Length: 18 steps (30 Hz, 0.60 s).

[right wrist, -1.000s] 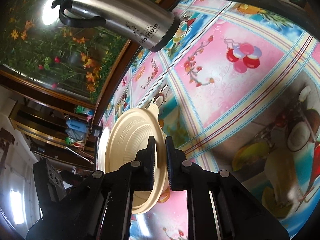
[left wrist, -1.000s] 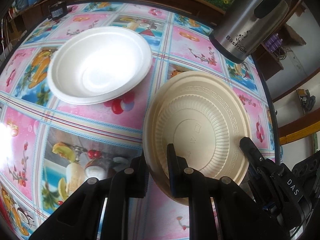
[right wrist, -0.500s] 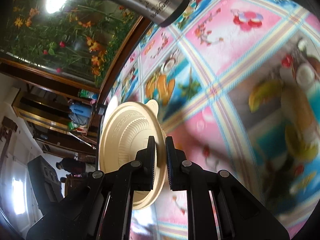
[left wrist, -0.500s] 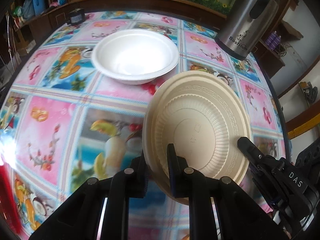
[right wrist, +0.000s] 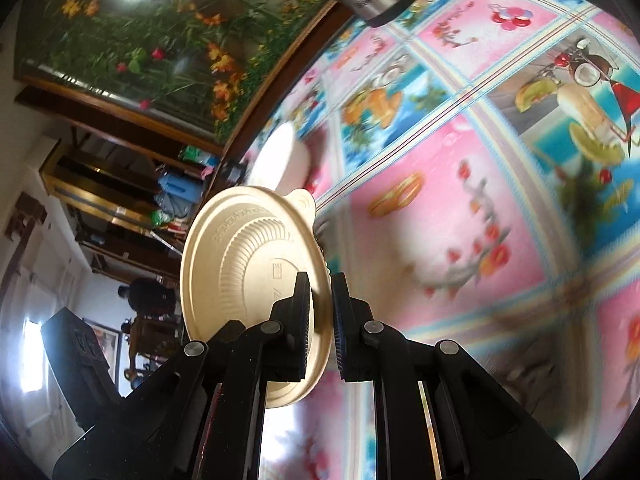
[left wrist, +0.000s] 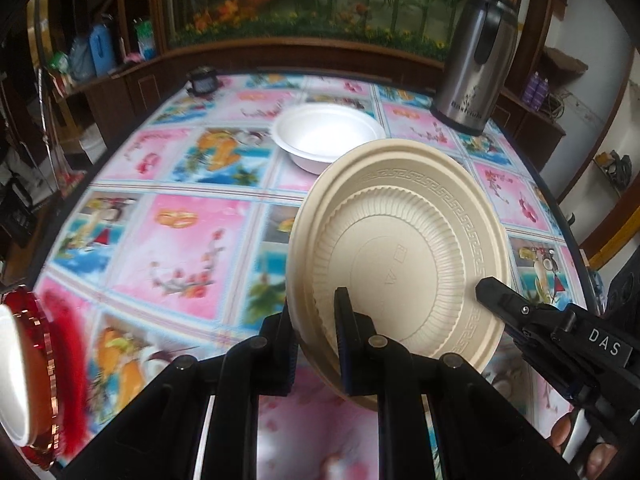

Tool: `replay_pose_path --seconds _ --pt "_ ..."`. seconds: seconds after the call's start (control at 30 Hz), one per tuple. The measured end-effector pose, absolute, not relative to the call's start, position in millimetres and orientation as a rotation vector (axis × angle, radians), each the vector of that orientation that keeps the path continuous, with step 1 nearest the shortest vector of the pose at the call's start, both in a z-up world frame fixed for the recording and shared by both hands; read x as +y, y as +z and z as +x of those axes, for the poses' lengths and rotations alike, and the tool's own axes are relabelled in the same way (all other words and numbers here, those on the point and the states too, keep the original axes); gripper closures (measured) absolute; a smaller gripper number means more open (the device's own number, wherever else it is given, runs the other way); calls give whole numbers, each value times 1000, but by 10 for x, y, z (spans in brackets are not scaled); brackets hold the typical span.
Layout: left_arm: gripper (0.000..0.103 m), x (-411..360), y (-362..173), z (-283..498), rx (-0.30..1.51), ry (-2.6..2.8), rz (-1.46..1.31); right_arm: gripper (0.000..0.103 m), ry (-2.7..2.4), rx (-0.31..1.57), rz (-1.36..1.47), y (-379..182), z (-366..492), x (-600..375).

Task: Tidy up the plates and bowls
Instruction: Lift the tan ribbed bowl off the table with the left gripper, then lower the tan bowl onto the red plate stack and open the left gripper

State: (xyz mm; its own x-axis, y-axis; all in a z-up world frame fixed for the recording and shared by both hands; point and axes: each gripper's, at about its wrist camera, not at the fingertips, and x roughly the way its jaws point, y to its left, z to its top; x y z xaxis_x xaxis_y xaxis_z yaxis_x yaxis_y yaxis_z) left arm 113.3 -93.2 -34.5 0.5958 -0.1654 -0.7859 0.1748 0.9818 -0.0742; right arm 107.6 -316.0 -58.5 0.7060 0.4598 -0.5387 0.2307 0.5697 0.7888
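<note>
The beige plate (left wrist: 400, 248) has risen higher above the tabletop (left wrist: 192, 232) than a moment ago, and the white bowl (left wrist: 326, 138) now looks farther away. The plate is in the air, tilted on its edge. The left tongs (left wrist: 316, 320) are clamped on its lower rim, the right tongs (right wrist: 320, 304) on the opposite rim. A steel kettle (left wrist: 474, 68) stands beyond the bowl.
</note>
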Motion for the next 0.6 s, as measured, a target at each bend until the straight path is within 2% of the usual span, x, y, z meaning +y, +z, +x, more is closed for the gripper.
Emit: replay_pose_path --seconds 0.6 --pt "87 305 143 357 686 -76 -65 91 353 800 811 45 862 -1860"
